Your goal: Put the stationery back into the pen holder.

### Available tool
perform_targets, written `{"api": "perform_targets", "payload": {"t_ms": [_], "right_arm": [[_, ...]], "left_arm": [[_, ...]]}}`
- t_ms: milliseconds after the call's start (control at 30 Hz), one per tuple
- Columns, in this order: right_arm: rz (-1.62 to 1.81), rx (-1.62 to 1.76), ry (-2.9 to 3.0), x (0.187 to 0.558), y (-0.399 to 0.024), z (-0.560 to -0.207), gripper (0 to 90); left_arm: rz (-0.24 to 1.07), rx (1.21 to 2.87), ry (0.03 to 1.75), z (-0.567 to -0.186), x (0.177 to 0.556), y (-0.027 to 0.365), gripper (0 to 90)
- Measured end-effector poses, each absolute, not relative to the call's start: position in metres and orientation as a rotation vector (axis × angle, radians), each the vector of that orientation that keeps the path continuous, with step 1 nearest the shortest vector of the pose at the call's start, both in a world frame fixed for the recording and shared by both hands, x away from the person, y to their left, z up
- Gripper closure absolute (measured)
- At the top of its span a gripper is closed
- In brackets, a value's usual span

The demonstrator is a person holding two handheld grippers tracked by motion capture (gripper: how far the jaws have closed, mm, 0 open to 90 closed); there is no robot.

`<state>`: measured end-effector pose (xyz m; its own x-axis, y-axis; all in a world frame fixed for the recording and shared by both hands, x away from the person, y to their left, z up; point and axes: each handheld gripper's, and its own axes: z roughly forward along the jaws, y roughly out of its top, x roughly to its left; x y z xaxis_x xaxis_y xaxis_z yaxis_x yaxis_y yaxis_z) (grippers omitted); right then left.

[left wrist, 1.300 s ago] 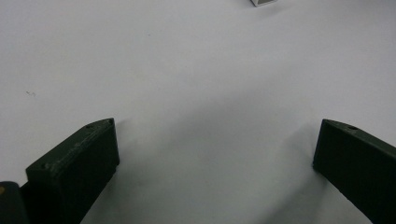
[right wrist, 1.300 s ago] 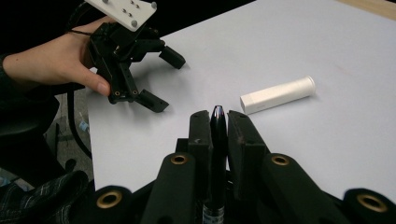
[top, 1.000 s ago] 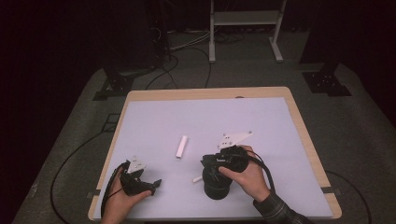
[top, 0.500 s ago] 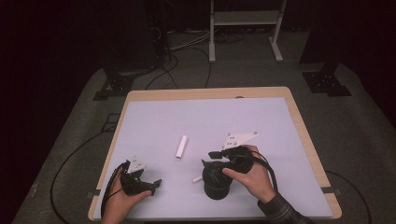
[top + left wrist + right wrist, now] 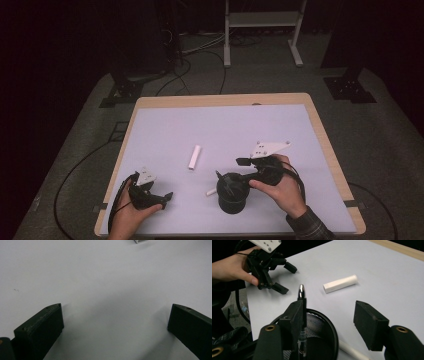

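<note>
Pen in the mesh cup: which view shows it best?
Right gripper view: the pen stands upright in the mesh cup, its tip and barrel plain beside the near jaw. High view shows the cup clearly, but the pen is too small to make out.

high view looks down over the whole table [image 5: 150, 115]; both tool cameras sit close above it, sharing the white stick [image 5: 194, 157].

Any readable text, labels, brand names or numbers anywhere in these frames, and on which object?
None can be read: the white stick, the black mesh cup, the pen in it, the table sheet and both tools carry no legible writing.
</note>
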<state>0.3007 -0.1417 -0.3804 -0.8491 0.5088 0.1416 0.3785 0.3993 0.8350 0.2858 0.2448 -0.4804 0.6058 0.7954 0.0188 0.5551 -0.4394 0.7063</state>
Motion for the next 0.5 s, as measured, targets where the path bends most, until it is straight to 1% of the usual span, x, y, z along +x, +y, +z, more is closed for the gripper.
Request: {"api": "perform_targets", "payload": {"t_ms": [333,500], "right_arm": [[1.418,0.876,2.474,0.302,-0.17,-0.383,33.0],[1.402,0.942,2.439,0.305,-0.189,-0.389,28.1]], "left_arm": [[0.463,2.16,1.06,-0.48,0.286,0.245,0.0],[0.461,2.166,1.058,-0.48,0.286,0.245,0.0]]}}
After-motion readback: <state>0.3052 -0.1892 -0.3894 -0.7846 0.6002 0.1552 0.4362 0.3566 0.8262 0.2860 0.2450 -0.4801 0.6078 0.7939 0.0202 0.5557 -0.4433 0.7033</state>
